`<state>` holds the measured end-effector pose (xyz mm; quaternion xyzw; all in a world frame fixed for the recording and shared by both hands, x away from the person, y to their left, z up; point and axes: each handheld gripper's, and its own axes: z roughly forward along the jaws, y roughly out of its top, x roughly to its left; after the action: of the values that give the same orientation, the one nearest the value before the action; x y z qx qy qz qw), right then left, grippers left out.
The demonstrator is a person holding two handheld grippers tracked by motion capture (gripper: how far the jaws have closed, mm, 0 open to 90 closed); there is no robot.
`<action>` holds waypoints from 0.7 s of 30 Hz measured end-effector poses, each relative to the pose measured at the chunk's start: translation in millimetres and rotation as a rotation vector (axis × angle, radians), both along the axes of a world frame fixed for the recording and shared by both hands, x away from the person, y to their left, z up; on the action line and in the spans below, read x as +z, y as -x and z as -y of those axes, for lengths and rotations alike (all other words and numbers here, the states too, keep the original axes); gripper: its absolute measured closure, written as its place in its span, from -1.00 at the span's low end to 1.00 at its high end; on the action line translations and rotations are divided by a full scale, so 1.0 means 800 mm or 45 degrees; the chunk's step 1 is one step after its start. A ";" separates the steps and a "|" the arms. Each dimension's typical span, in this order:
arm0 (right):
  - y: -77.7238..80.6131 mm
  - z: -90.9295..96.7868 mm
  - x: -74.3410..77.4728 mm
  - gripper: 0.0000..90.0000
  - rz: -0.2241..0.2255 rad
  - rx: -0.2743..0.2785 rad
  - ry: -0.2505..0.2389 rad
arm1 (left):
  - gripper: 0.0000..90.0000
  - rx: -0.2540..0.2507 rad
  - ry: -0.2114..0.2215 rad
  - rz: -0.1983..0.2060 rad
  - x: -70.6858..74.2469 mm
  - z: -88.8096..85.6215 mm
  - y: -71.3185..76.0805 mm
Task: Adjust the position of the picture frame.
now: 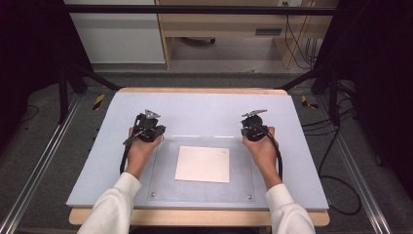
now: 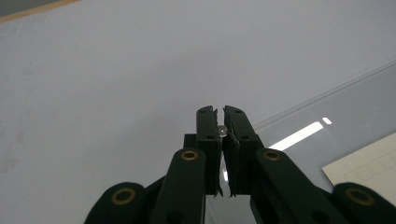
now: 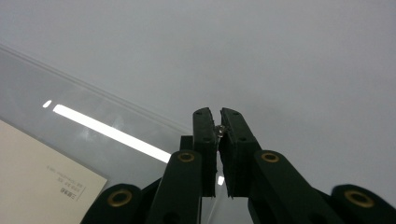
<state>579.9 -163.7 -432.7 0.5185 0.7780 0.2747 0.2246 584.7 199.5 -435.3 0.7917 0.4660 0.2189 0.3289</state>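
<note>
Both grippers closed, empty, at clear acrylic sheet (image 1: 204, 190) far corners.
Left gripper (image 2: 220, 122) & right gripper (image 3: 218, 122) jaws nearly touching; risk: sheet's slick, cream paper card (image 1: 202, 164) could shift if nudged.

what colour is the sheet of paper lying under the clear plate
Cream, off-white paper, best seen in the high view.

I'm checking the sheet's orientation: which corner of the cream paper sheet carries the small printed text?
The far right corner, the one closest to the right gripper; its dark text shows in the right gripper view.
</note>
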 end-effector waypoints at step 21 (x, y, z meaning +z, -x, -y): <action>-0.027 0.002 0.006 0.88 -0.161 0.029 -0.008 | 0.88 0.003 -0.035 -0.160 0.010 0.005 -0.025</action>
<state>601.5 -165.1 -427.6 0.5267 0.7955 0.2466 0.1703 604.9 195.3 -427.3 0.8078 0.4835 0.1755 0.2880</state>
